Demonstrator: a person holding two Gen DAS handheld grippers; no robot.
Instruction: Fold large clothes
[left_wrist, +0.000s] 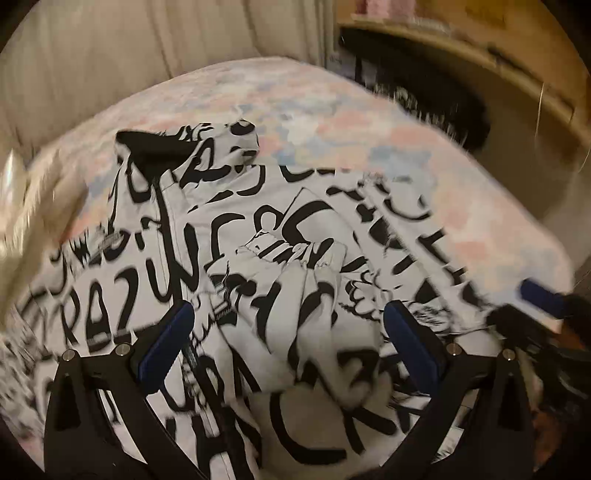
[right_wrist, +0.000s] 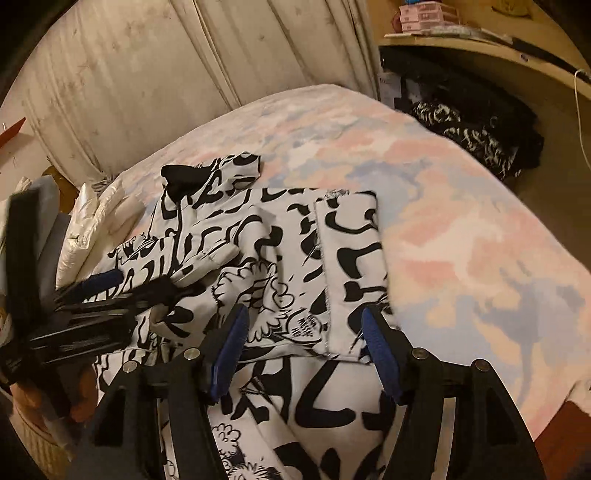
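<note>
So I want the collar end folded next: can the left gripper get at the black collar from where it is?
Probably yes. The left gripper is open above the jacket, and the collar lies exposed at the far end with nothing on it. The right gripper is off to the side, not between them.

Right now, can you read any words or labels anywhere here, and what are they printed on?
"RAZY": black graffiti lettering on the white printed garment, left wrist view.
Its other lettering is cut by folds or blurred; no whole word reads.
Pink boxes on the shelf: labels too small to read.
Nothing else carries text.
</note>
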